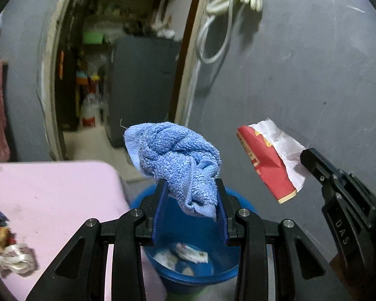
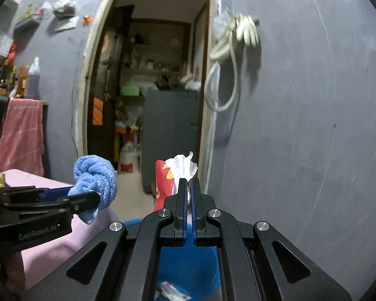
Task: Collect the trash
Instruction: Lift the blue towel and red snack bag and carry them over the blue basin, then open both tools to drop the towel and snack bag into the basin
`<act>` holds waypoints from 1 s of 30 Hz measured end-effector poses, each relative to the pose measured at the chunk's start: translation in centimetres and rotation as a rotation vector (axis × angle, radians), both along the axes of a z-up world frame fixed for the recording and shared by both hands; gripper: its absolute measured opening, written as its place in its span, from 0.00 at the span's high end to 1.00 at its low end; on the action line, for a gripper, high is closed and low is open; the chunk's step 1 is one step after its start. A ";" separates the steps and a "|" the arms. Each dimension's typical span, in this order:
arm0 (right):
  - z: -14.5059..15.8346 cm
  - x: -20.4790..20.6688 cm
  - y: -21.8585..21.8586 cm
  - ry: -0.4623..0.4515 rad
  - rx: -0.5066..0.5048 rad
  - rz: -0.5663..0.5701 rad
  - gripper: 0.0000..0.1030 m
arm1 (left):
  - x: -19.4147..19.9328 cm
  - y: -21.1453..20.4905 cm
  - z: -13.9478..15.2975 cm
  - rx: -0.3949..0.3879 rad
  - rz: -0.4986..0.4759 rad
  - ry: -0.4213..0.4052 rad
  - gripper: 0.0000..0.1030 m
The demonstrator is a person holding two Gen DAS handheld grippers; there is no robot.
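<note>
Your left gripper [image 1: 191,188] is clamped on a bunched blue cloth [image 1: 178,160], whose upper folds bulge above the fingertips while a lower corner hangs down between the blue pads [image 1: 160,215]. Directly beneath it, seen through the gap of the fingers, sits the blue bucket [image 1: 200,276], standing on the floor just beside the edge of the pink table [image 1: 50,195]; crumpled white scraps [image 1: 188,253] lie in its bottom. Your right gripper [image 2: 188,183] has its fingers pressed nearly together on a red-and-white wrapper [image 2: 173,173], which sticks up past the tips with its white paper edge fanned out on top. From the left wrist camera that same wrapper [image 1: 270,160] hangs in the air to the right of the cloth, pinched at its white end by the right gripper's black fingers [image 1: 313,163], and it is apart from the cloth. The bucket [image 2: 188,263] also shows below the right gripper, with one scrap [image 2: 173,291] visible inside. On the table's left edge lies more crumpled trash [image 1: 10,258], blurred, so you cannot tell what it is made of. Behind everything stands a grey wall [image 1: 300,75] with a coiled white hose [image 1: 220,25] hanging on it, beside an open doorway [image 2: 158,87].
</note>
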State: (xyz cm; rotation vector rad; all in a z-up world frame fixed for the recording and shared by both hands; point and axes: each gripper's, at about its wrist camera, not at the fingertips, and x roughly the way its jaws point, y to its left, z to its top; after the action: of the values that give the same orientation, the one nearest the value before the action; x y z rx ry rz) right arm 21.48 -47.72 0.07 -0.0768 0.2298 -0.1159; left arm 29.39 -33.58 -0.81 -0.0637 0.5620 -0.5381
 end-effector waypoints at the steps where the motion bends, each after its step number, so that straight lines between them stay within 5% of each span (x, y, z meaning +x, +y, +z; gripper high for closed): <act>1: -0.4 0.2 -0.4 0.014 0.013 -0.001 0.99 | 0.2 -0.3 -0.4 0.003 -0.003 0.025 0.70; 12: -3.7 3.5 -2.4 0.173 0.140 0.026 0.98 | 4.6 -1.7 -4.4 0.034 0.008 0.246 0.65; 18: -4.8 4.4 -2.4 0.230 0.153 0.045 0.95 | 4.8 -1.1 -4.9 0.029 0.019 0.270 0.64; 22: -4.5 3.9 -2.4 0.223 0.154 0.046 0.79 | 3.4 -0.3 -4.0 0.010 0.031 0.244 0.64; 26: -3.2 3.3 -2.1 0.175 0.151 0.046 0.76 | 2.1 1.4 -2.4 -0.017 0.051 0.174 0.56; 30: -0.8 2.0 -1.0 0.092 0.152 0.064 0.59 | 0.5 3.7 0.0 -0.035 0.088 0.074 0.54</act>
State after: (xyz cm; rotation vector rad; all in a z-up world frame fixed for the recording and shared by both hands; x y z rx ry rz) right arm 23.47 -48.69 -0.72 0.0617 0.3269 -0.0306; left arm 29.87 -29.85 -0.81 -0.1413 0.6188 -0.4612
